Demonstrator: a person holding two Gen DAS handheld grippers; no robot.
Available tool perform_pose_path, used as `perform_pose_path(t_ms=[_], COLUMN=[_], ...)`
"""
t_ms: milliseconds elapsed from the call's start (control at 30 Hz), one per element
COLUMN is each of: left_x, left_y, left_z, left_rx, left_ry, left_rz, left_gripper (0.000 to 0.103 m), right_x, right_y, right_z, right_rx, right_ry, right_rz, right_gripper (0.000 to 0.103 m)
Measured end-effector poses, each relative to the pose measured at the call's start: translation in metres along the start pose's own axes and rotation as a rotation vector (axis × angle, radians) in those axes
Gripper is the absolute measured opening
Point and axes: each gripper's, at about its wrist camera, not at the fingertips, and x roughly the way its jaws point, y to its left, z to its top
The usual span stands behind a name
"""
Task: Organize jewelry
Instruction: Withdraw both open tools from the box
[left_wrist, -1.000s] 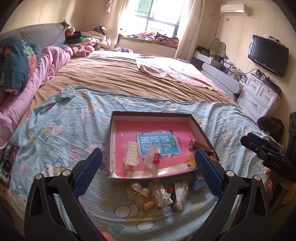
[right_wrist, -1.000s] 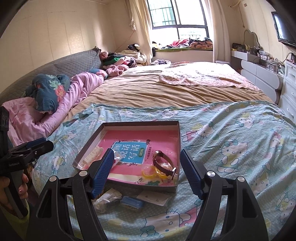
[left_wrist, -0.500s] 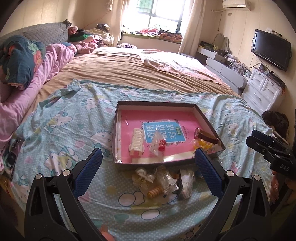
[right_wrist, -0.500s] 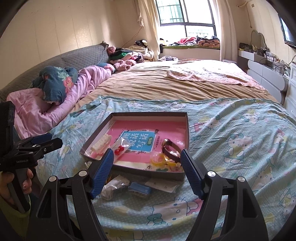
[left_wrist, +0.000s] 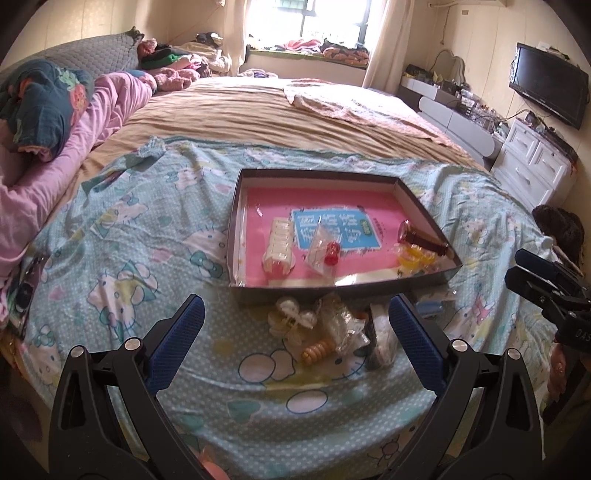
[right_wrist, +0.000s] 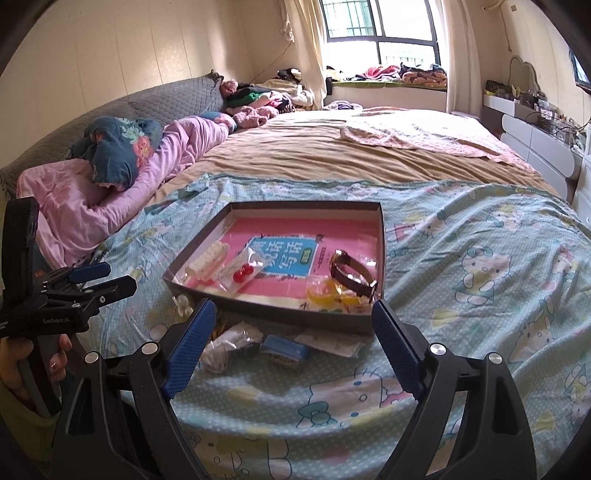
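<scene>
While both tongs (left_wrist: 295, 317) (right_wrist: 291, 315) gape empty, shallow box (left_wrist: 343, 291) holding watch (left_wrist: 421, 240), white clip (left_wrist: 279, 245), bagged red beads (left_wrist: 330, 254).

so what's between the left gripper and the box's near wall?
In the left wrist view, loose pieces on the blanket: a white hair claw, clear packets and an orange beaded piece lie between the left gripper and the box.
</scene>
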Motion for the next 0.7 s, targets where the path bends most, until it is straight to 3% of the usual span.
perform_pose_path(t_ms=[300, 600, 700], left_x=[0.007, 0.016, 0.019], left_y=[0.003, -0.004, -0.006], left_z=[-0.02, -0.038, -0.04], left_rx=[-0.006, -0.009, -0.013], left_ry=[0.057, 0.115, 0.124], left_rz=[0.01, -0.043, -0.057], left_gripper=[0.093, 0.093, 0.086], right_x=[0.01, 0.021, 0.024], right_y=[-0.001, 0.0, 0.003], right_z=[-0.017, -0.031, -0.036], right_rx=[0.0, -0.008, -0.021], right_ry=[0.043, 0.09, 0.103], right_rz=[0.006, 0.02, 0.021], right_gripper=[0.085, 0.085, 0.085])
